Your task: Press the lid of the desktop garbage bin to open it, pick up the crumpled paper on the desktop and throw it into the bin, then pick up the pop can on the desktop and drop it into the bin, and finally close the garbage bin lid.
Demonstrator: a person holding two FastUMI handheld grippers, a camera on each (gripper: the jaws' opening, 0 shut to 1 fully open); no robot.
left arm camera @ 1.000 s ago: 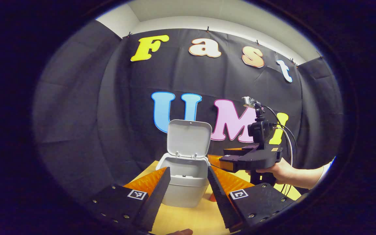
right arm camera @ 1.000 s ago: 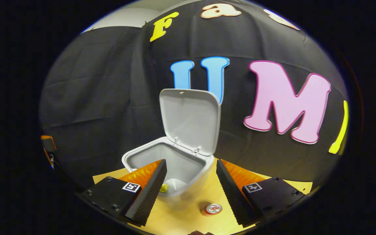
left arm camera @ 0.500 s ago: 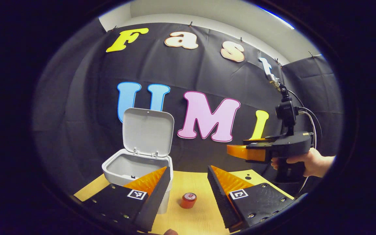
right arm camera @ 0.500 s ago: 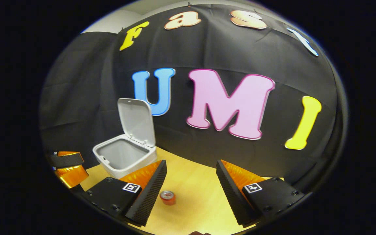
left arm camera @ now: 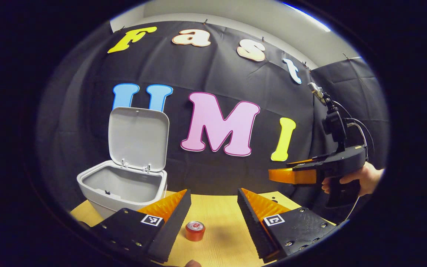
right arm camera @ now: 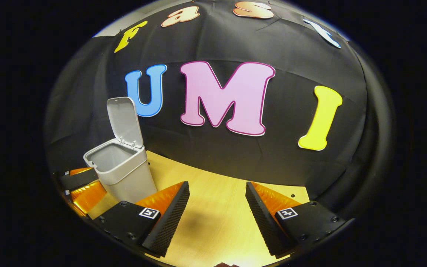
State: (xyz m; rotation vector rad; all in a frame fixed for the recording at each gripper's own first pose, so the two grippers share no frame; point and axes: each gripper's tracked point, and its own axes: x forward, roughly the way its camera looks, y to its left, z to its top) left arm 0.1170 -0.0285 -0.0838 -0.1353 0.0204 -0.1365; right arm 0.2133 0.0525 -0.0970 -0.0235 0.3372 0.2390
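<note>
The grey garbage bin (left arm camera: 121, 185) stands on the wooden desktop with its lid (left arm camera: 139, 139) raised upright. A red pop can (left arm camera: 195, 230) stands upright on the desk, just ahead of my left gripper (left arm camera: 213, 198), close to its left finger. That gripper is open and holds nothing. In the left gripper view my right gripper (left arm camera: 291, 175) hovers at the right, held by a hand (left arm camera: 361, 180). In the right gripper view the bin (right arm camera: 122, 172) sits at the left, and my right gripper (right arm camera: 217, 191) is open above bare desk. The inside of the bin is hidden from here.
The wooden desktop (right arm camera: 213, 207) ends at the black cloth wall behind. My left gripper's fingers (right arm camera: 82, 183) show at the left edge of the right gripper view, beside the bin.
Both grippers have swung right and away from the bin. The bin has slid to the left in both views. The can has left the right gripper view and sits before the left gripper.
</note>
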